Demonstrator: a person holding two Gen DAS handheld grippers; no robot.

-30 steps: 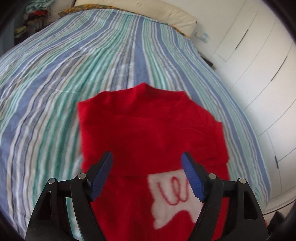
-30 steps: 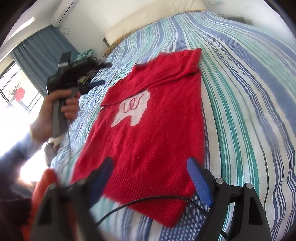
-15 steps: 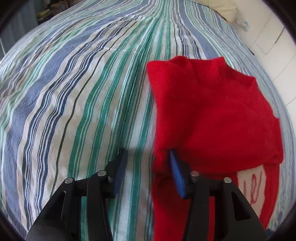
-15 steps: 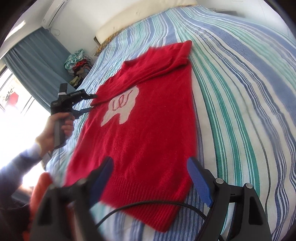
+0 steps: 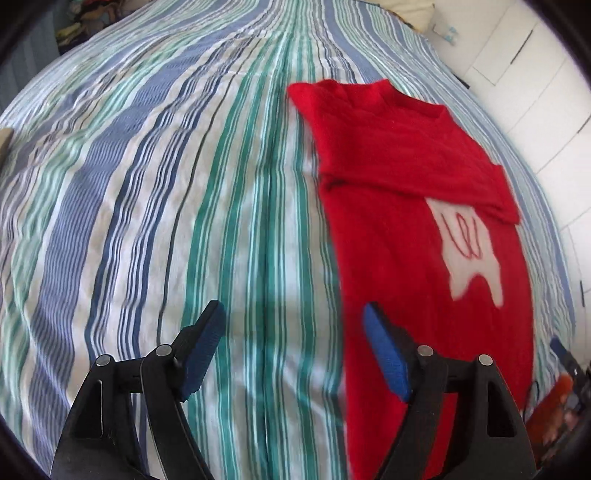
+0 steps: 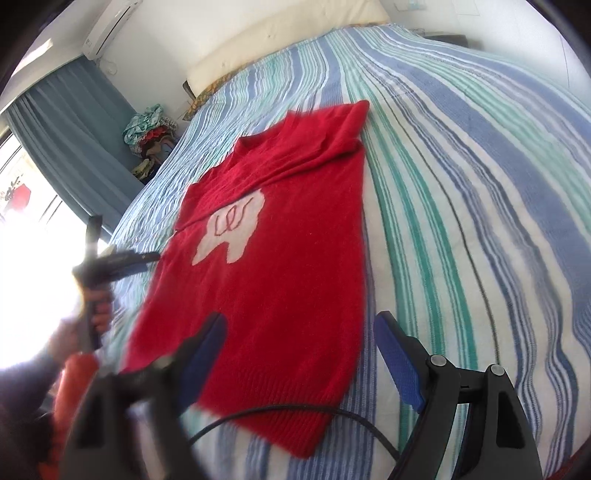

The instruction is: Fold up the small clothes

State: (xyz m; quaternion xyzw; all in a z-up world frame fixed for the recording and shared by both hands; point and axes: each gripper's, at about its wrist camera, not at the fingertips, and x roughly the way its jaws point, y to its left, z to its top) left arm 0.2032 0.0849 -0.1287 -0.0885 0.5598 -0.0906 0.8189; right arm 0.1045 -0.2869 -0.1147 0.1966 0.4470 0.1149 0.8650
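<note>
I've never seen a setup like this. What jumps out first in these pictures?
The bright red sweater lies flat on the striped bedspread, a white patch with red stitching on its chest and both sleeves folded across the top. Two blue-tipped grippers hang open near it: the left gripper beside its edge, the right gripper over its hem.

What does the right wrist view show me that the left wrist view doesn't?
Only the right wrist view shows the sweater's ribbed hem, a black cable crossing it, the left gripper held open beside the sweater's edge, the curtain, the wall air conditioner and a clothes pile. Only the left wrist view shows the white cabinet doors. Both show the red sweater flat on the striped bedspread, sleeves folded across the chest above its white patch.
</note>
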